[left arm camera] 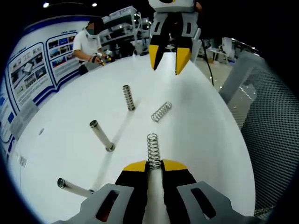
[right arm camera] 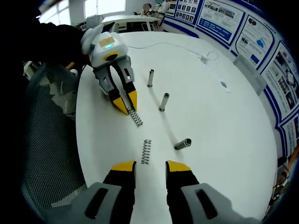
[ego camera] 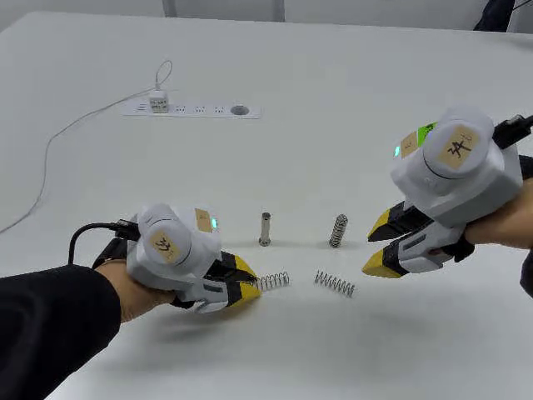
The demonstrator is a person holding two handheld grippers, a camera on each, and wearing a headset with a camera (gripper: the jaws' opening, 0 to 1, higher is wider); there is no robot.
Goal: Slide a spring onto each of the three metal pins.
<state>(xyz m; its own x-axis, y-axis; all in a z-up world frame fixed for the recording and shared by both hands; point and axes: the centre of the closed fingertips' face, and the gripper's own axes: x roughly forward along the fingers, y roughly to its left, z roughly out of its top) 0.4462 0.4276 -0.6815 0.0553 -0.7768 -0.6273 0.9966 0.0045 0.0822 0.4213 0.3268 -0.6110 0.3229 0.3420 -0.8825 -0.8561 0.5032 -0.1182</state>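
The middle pin stands upright and bare on the white tabletop, and I take it as the reference. To its right, in the same row, stands the covered pin, which carries a spring around its shaft. On the other side of the middle pin, in the left gripper view, the third pin is also upright and bare.

The left tool is near the middle pin, on the person's side and a little to the left of it. Its jaws are clenched on one end of the held spring. The rest of this spring sticks out straight from the yellow tips toward the right, about level. The loose spring lies flat on the tabletop, nearer to the person than the middle pin and to its right, apart from the held spring.

The right tool is to the right of the middle pin, past the covered pin, with its jaws spread and nothing between them. Far behind the middle pin lies a power strip.
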